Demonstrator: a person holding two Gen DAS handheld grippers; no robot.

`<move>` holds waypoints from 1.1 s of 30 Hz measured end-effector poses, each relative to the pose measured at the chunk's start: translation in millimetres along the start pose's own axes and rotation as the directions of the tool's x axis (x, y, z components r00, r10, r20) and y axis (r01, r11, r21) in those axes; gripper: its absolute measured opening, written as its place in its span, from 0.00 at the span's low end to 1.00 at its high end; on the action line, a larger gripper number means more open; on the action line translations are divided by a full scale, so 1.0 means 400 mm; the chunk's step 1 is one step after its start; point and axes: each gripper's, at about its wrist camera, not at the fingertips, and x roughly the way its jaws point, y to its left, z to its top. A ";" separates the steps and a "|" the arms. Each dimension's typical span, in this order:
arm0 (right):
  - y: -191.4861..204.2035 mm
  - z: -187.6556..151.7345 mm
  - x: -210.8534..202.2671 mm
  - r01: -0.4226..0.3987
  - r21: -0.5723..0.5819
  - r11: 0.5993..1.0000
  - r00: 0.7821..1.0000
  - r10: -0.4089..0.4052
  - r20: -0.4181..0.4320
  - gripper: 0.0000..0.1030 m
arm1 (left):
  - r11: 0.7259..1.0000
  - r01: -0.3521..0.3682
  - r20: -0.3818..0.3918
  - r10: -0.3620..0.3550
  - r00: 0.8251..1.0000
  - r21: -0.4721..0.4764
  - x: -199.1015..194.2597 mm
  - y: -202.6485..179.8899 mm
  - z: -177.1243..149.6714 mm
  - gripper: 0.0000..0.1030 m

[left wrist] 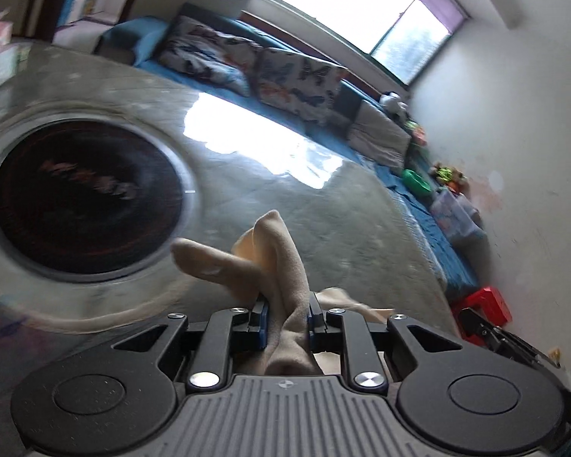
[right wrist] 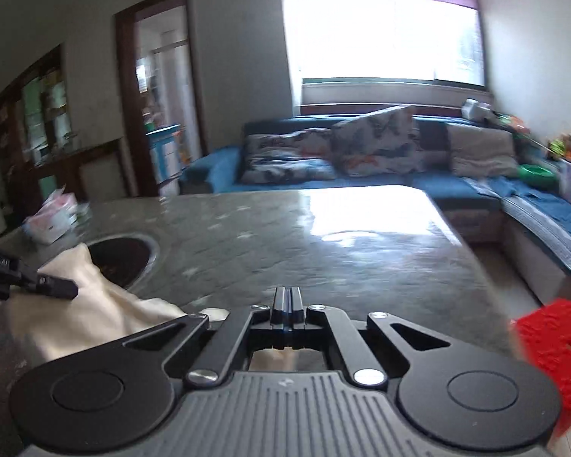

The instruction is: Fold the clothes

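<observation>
My left claw (left wrist: 285, 314) grips the beige cloth (left wrist: 281, 262) above the surface (left wrist: 323, 205), my right claw (right wrist: 285, 299) is closed with no cloth visible between its tips, so I should lift evenly, without tugging.

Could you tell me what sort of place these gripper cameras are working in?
Most likely a home living room. A blue corner sofa with patterned cushions sits under a wide window, and the beige garment is being handled over a marble-look table with a round inset hob.
</observation>
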 end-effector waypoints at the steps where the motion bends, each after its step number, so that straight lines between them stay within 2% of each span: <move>1: -0.017 0.002 -0.009 0.016 0.013 1.000 1.000 -0.016 0.002 0.00 | 1.000 0.004 -0.002 -0.004 1.000 0.007 0.007 -0.012 -0.001 0.19; 4: -0.057 -0.011 -0.020 0.026 0.018 0.999 0.999 -0.025 -0.041 0.05 | 1.000 0.009 -0.005 -0.008 1.000 0.027 0.017 -0.027 -0.008 0.19; 7: -0.059 -0.043 -0.002 -0.019 0.032 0.999 0.996 0.022 -0.089 0.09 | 1.000 -0.012 -0.011 0.012 1.000 0.024 0.017 -0.009 -0.013 0.19; 9: -0.051 -0.069 0.023 -0.054 0.051 0.997 0.991 0.059 -0.117 0.20 | 0.999 -0.034 -0.013 0.034 0.999 0.015 0.013 0.014 -0.013 0.19; 11: -0.039 -0.087 0.053 -0.079 0.071 0.994 0.987 0.088 -0.137 0.36 | 0.999 -0.054 -0.016 0.054 0.998 0.007 0.012 0.033 -0.014 0.19; 15: -0.030 -0.102 0.107 -0.093 0.106 0.990 0.981 0.109 -0.159 0.37 | 0.996 -0.084 -0.024 0.084 0.996 -0.008 0.010 0.068 -0.019 0.19; 18: -0.038 -0.105 0.147 -0.087 0.142 0.986 0.979 0.111 -0.170 0.43 | 0.995 -0.094 -0.035 0.094 0.995 -0.015 0.013 0.089 -0.025 0.19; 21: -0.043 -0.113 0.173 -0.089 0.177 0.980 0.978 0.119 -0.171 0.44 | 0.995 -0.100 -0.048 0.099 0.994 -0.022 0.019 0.107 -0.032 0.19; 24: -0.028 -0.116 0.182 -0.080 0.162 0.983 0.981 0.107 -0.164 0.43 | 0.994 -0.106 -0.060 0.104 0.993 -0.028 0.026 0.119 -0.036 0.19; 26: -0.021 -0.116 0.190 -0.091 0.173 0.981 0.978 0.121 -0.171 0.23 | 0.994 -0.107 -0.062 0.105 0.993 -0.028 0.027 0.122 -0.037 0.19; 28: -0.018 -0.114 0.193 -0.088 0.183 0.979 0.978 0.120 -0.170 0.14 | 0.994 -0.103 -0.058 0.101 0.993 -0.025 0.025 0.118 -0.037 0.19; 33: -0.021 -0.093 0.146 -0.071 0.166 0.984 0.988 0.092 -0.121 0.11 | 0.997 -0.074 -0.035 0.075 0.997 0.017 0.015 0.071 -0.023 0.18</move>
